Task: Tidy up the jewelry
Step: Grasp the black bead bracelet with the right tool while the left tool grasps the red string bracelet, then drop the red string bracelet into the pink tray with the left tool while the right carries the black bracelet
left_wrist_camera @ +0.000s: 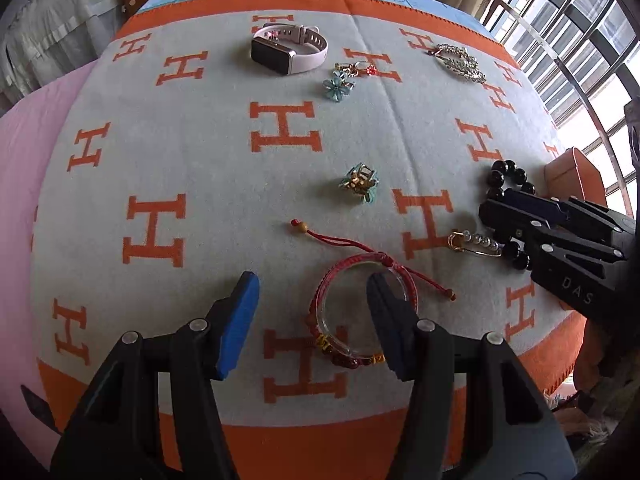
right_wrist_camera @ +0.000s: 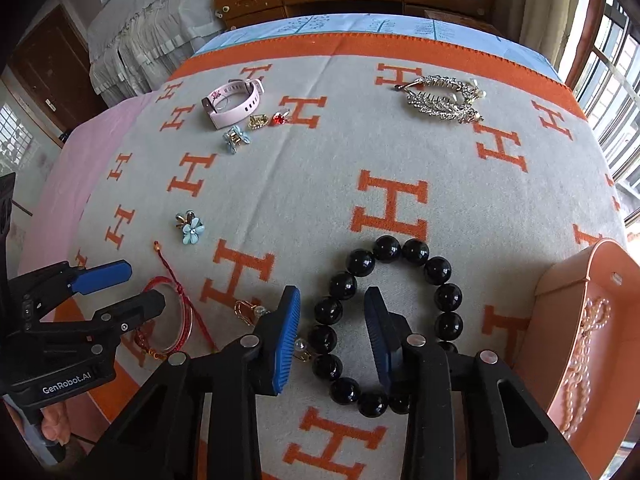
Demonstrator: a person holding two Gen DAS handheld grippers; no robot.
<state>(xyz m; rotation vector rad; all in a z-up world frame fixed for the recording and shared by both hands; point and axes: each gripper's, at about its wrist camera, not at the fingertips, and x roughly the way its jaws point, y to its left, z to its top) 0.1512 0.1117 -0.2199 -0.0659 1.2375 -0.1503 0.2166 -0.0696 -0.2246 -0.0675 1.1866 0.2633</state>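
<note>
Jewelry lies spread on a grey blanket [right_wrist_camera: 320, 184] with orange H marks and an orange border.

Far-left area: a pink smartwatch [right_wrist_camera: 236, 104] sits near the far border. Just beside it, toward the centre, lie a small gold piece [right_wrist_camera: 258, 121], a red-stone piece [right_wrist_camera: 280, 119] and a blue flower clip [right_wrist_camera: 236, 139].

Left of centre: a second blue flower clip [right_wrist_camera: 191, 227] lies well apart from the first group.

Near-left edge: a red cord bracelet [left_wrist_camera: 360, 304] rests with a clear bangle [left_wrist_camera: 340, 320]. The left gripper [left_wrist_camera: 314, 320] hovers over them with jaws apart. One finger [left_wrist_camera: 386, 320] sits over the inside of the ring and the other finger [left_wrist_camera: 236, 320] stands outside it, over bare blanket. The pads press on nothing.

Near centre: a gold pin with clear beads [left_wrist_camera: 476, 243] lies between the red cord bracelet and a black bead bracelet [right_wrist_camera: 384, 320]. The right gripper [right_wrist_camera: 332, 336] is partly open and straddles the left run of black beads, one finger [right_wrist_camera: 284, 340] outside the loop, one finger [right_wrist_camera: 378, 336] inside. Contact between pads and beads cannot be confirmed.

Far-right area: a rhinestone hair claw [right_wrist_camera: 442, 98] rests near the far border.

Right edge: an orange tray [right_wrist_camera: 560, 292] holds a pale pink bead strand [right_wrist_camera: 582, 356].
</note>
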